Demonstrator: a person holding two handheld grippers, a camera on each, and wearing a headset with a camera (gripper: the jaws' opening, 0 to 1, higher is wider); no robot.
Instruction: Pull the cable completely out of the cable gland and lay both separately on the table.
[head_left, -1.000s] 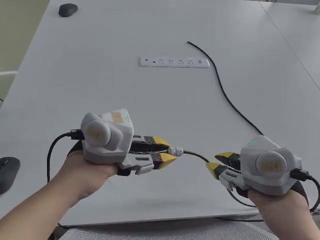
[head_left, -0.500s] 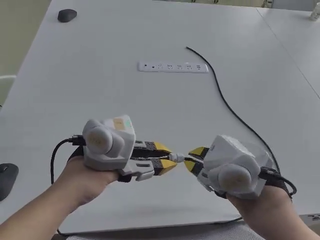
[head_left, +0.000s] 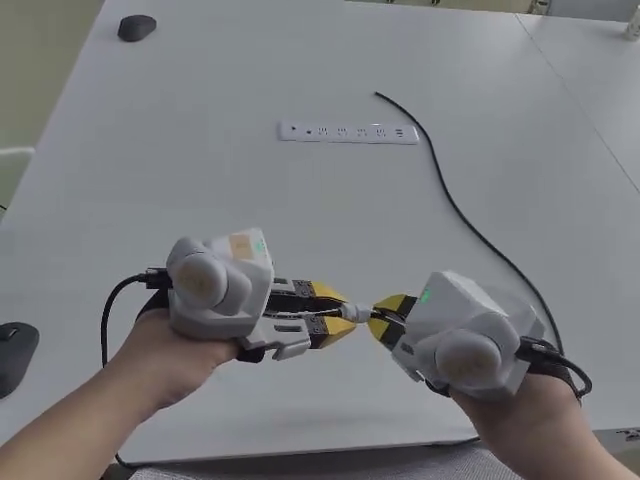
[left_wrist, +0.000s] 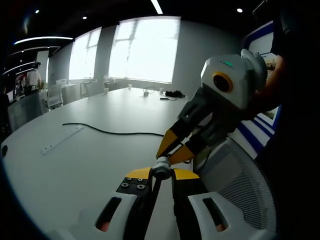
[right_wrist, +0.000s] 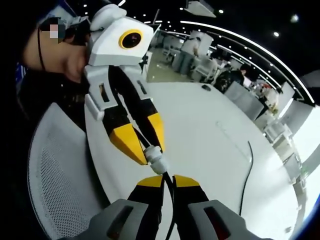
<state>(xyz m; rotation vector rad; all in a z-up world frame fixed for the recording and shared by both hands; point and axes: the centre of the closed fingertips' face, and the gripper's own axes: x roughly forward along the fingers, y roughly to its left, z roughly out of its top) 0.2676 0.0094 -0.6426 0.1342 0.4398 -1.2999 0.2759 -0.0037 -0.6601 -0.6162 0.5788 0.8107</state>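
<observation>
A small grey cable gland (head_left: 352, 312) is held above the near part of the white table (head_left: 200, 160). My left gripper (head_left: 335, 316) is shut on it from the left. A thin black cable (right_wrist: 169, 192) comes out of the gland's right end. My right gripper (head_left: 384, 316) is shut on that cable just beside the gland, its yellow tips almost touching the left gripper's. In the left gripper view the gland (left_wrist: 161, 167) sits between my jaws, with the right gripper (left_wrist: 172, 145) facing it. In the right gripper view the gland (right_wrist: 156, 161) sticks out of the left gripper (right_wrist: 142, 137).
A white power strip (head_left: 348, 131) lies mid-table. A long black cable (head_left: 450, 195) runs from beside it toward my right hand. A dark mouse (head_left: 137, 27) sits at the far left, another (head_left: 12, 345) at the left edge. The table's front edge lies just under my hands.
My right gripper has moved left along the cable, from a hand's width away with its jaws apart to right beside the gland, shut on the cable. The left gripper has kept the gland in place.
</observation>
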